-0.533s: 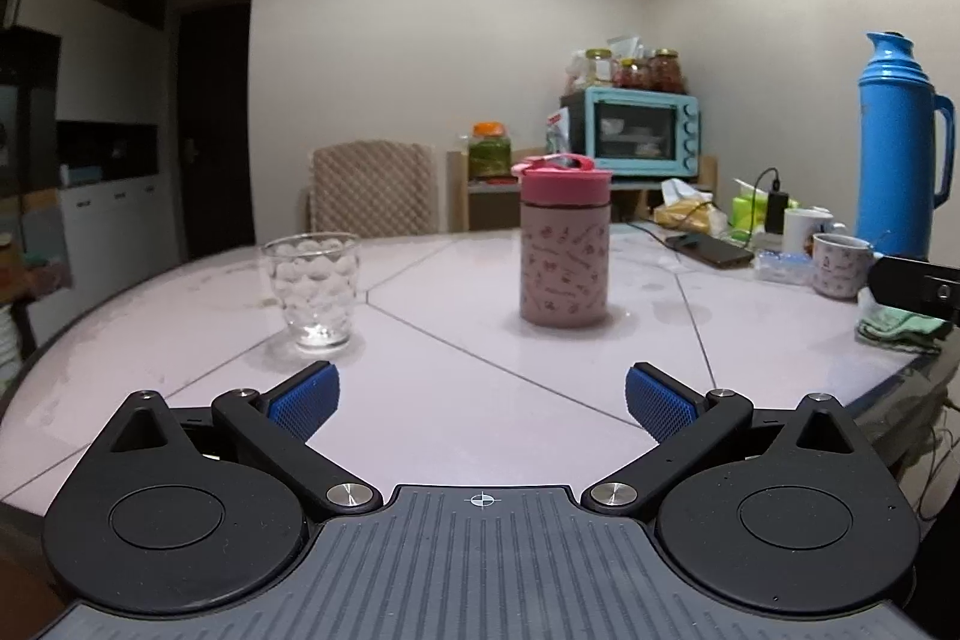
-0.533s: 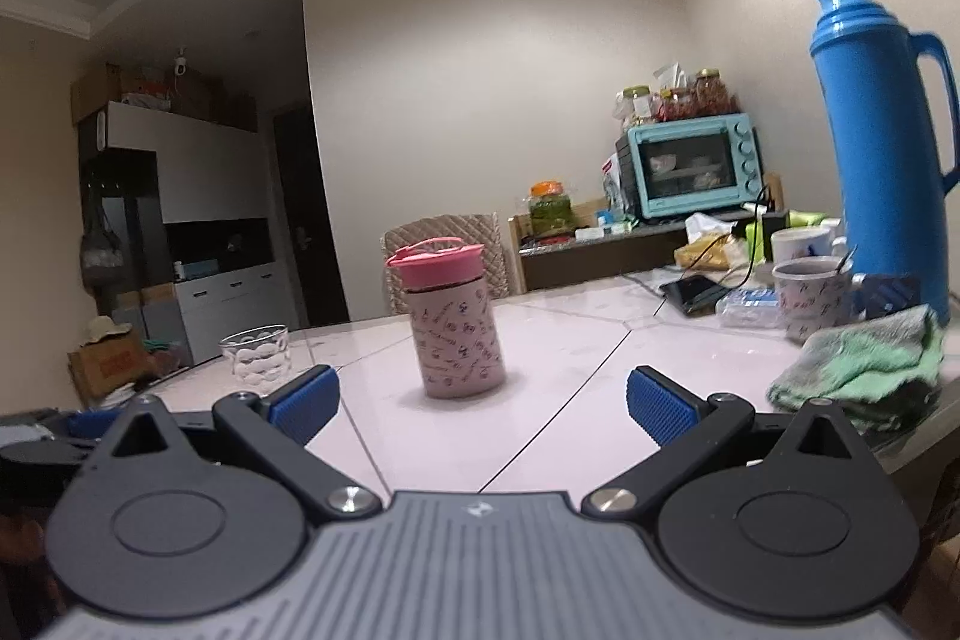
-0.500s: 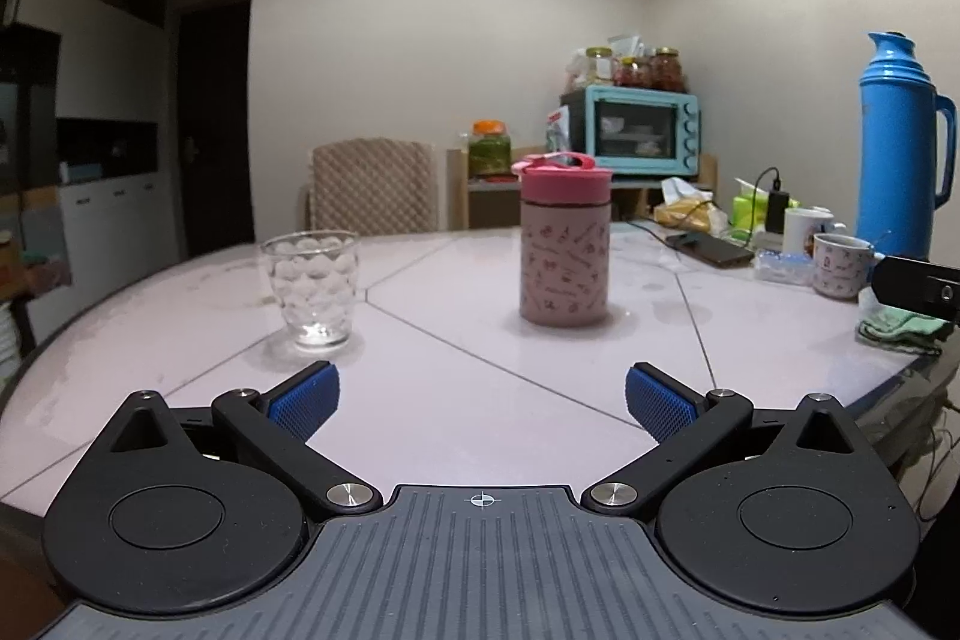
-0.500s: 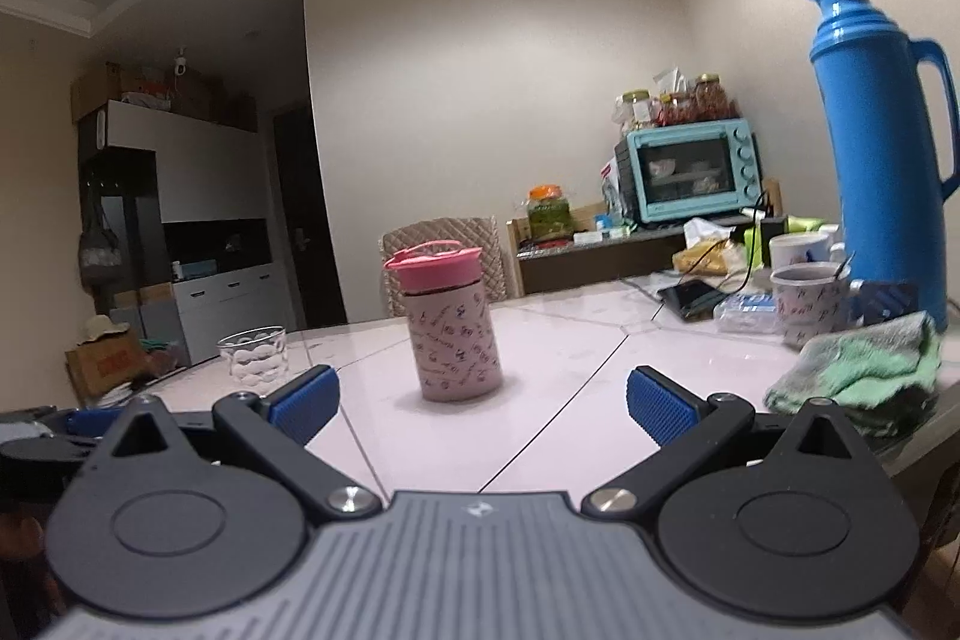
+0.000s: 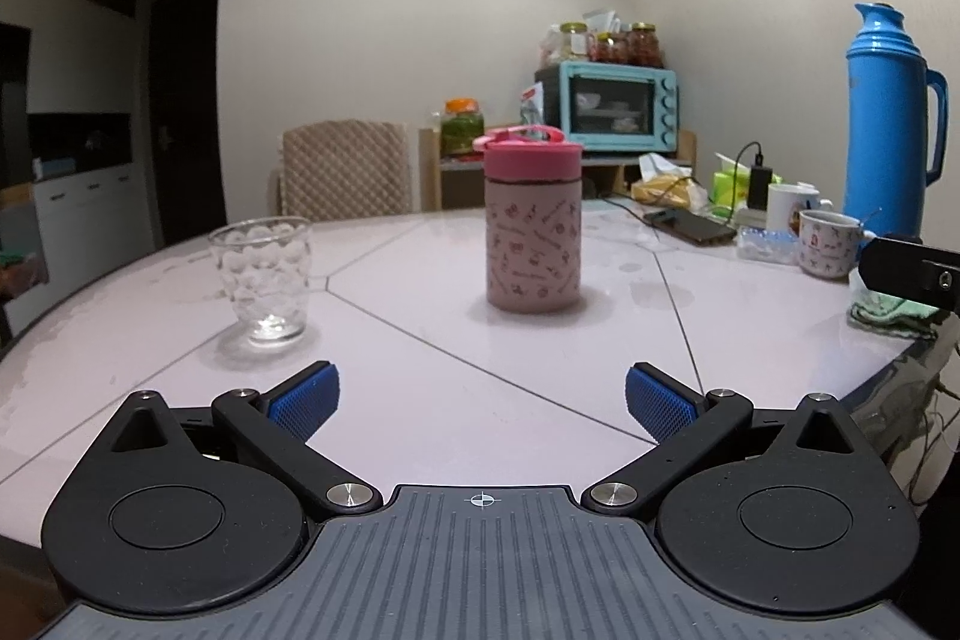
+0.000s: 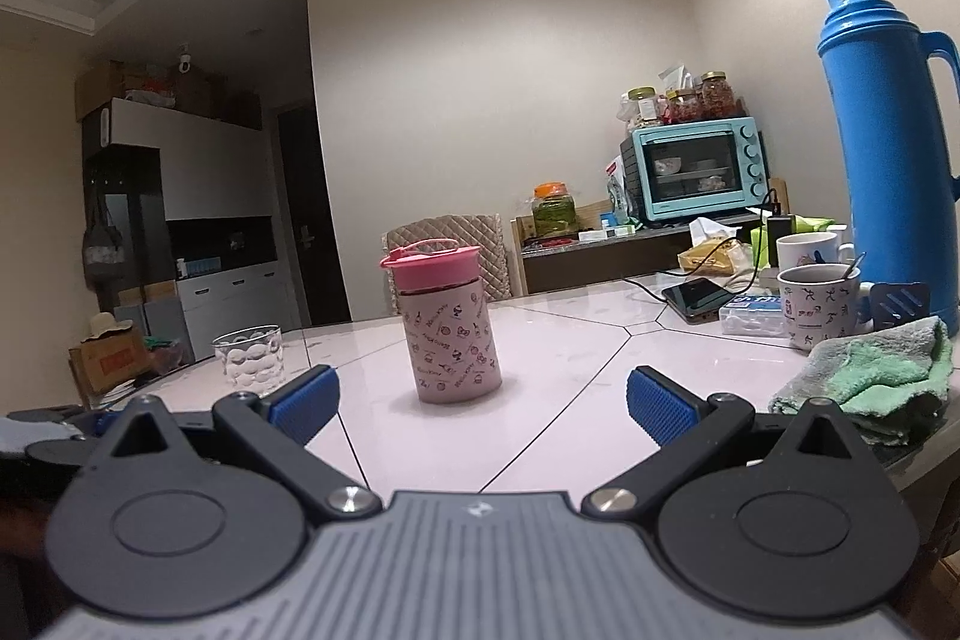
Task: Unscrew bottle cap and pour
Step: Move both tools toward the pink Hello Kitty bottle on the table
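A pink patterned bottle (image 5: 533, 244) with a darker pink screw cap (image 5: 533, 154) stands upright mid-table. It also shows in the right wrist view (image 6: 450, 340), with its cap (image 6: 429, 262) on. A clear dimpled glass (image 5: 264, 277) stands upright and empty to its left; it also shows in the right wrist view (image 6: 249, 361). My left gripper (image 5: 482, 400) is open and empty, well short of the bottle. My right gripper (image 6: 483, 403) is open and empty, also short of the bottle.
A tall blue thermos (image 6: 888, 148), mugs (image 6: 819, 301), a phone (image 6: 696, 298) and a green cloth (image 6: 870, 370) crowd the table's right side. A chair (image 5: 345, 172) and a teal oven (image 5: 618, 106) stand behind. The table edge (image 5: 900, 364) curves at right.
Almost nothing has changed. The right wrist view has drifted down slightly. Both grippers stay open.
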Tool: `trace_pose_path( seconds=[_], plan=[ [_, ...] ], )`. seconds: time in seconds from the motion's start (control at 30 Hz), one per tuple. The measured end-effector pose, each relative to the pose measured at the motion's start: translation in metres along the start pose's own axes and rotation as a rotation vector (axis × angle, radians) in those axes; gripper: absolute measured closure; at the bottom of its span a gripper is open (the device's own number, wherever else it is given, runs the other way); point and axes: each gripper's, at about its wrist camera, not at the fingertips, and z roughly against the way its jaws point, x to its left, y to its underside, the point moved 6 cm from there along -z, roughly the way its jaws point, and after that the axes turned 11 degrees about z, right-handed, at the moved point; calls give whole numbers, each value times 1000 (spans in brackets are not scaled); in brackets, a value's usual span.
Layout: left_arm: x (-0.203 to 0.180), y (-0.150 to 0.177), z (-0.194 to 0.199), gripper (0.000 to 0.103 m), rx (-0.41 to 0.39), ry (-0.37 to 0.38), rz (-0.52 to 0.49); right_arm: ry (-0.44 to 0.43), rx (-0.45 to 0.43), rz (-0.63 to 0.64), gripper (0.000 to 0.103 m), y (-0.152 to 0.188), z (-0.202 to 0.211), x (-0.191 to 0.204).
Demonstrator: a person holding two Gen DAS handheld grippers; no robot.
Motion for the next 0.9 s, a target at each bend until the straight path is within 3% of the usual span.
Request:
trace_pose_path(
  seconds=[0.37,0.9],
  plan=[
    [-2,-13,-19,0,4,43,4,-8,5,-29,0,-9,-9,-10],
    [-1,-36,-66,0,25,68,-28,-15,18,-42,0,-26,-62,-20]
  ],
)
